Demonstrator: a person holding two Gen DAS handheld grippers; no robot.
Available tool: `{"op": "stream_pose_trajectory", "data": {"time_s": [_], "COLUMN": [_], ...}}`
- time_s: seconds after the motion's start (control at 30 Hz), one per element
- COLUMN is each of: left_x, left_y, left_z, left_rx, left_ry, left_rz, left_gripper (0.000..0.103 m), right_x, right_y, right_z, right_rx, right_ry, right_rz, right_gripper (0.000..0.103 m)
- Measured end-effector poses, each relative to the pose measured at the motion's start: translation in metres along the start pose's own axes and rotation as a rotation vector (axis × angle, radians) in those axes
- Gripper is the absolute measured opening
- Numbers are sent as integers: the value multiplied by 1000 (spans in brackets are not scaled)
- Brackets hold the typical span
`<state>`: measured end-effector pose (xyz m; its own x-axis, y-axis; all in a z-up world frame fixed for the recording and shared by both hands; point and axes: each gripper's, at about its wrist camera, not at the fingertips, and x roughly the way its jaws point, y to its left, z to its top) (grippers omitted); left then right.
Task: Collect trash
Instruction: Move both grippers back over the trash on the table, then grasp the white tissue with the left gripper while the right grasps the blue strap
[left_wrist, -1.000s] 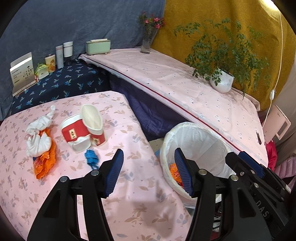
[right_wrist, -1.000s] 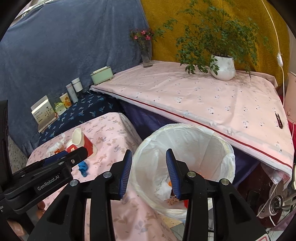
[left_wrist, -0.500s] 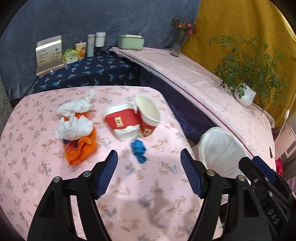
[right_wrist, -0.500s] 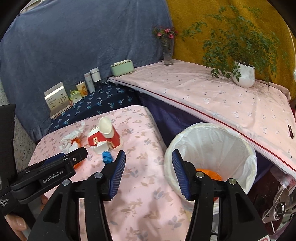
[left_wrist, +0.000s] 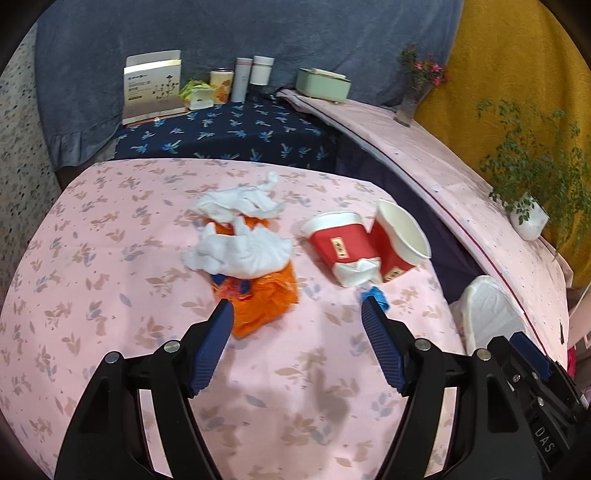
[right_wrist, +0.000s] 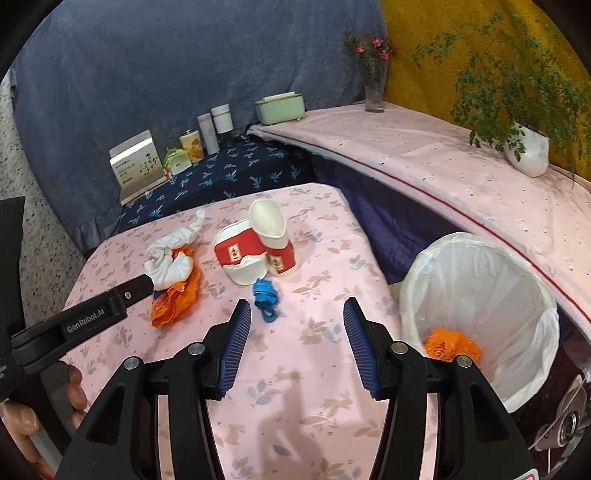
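Note:
On the pink floral table (left_wrist: 110, 258) lie crumpled white tissues (left_wrist: 236, 251) over an orange wrapper (left_wrist: 266, 299), two tipped red-and-white paper cups (left_wrist: 343, 251), and a small blue scrap (left_wrist: 376, 295). My left gripper (left_wrist: 297, 317) is open and empty, just short of the orange wrapper. My right gripper (right_wrist: 295, 314) is open and empty, near the blue scrap (right_wrist: 265, 295), with the cups (right_wrist: 255, 251) and tissues (right_wrist: 170, 262) beyond. The white-lined bin (right_wrist: 480, 295) stands right of the table and holds an orange wrapper (right_wrist: 450, 347).
A dark blue floral surface (left_wrist: 221, 136) behind the table carries a box (left_wrist: 151, 88), cans and bottles. A long pink-covered ledge (right_wrist: 424, 162) holds a green box (right_wrist: 280, 107), flower vase (right_wrist: 375, 85) and potted plant (right_wrist: 524, 147). The left gripper's arm (right_wrist: 81, 317) crosses the right wrist view.
Both grippers swung left from over the bin to over the table and opened wider. An orange wrapper now lies in the bin.

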<state>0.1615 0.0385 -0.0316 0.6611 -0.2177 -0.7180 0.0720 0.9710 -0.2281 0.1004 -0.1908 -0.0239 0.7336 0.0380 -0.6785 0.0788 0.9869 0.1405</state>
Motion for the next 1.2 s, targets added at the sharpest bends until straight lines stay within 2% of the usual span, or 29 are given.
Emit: {"op": "stream_pose_trajectory", "data": {"time_s": [0.37,0.67,0.83,1.0,1.07,1.13,1.2], "left_x": [35,76,90,95,95,94,92], "left_y": [44,56,52,51,50,48,46], "left_z": [16,33,36,34,32,31,30], "left_rx": [-55,-76,-58,-53,-51,-43,-36], "left_ry": [38,84,104,120,122,118,113], "left_rz": [53,36,9,-20,-29,-34,-32], "left_gripper": [68,66,53,26,22,17,14], "right_x": [57,106,129,142,145,146,146], "right_y": [32,43,42,36,35,34,33], "right_z": [3,9,9,5,2,-1,-4], "right_rx": [-29,-36,-23,-8,-4,-2,5], "right_ry": [71,128,155,178,188,199,205], "right_rz": [25,28,21,17,18,24,32], "right_gripper": [51,51,51,51,47,30,23]}}
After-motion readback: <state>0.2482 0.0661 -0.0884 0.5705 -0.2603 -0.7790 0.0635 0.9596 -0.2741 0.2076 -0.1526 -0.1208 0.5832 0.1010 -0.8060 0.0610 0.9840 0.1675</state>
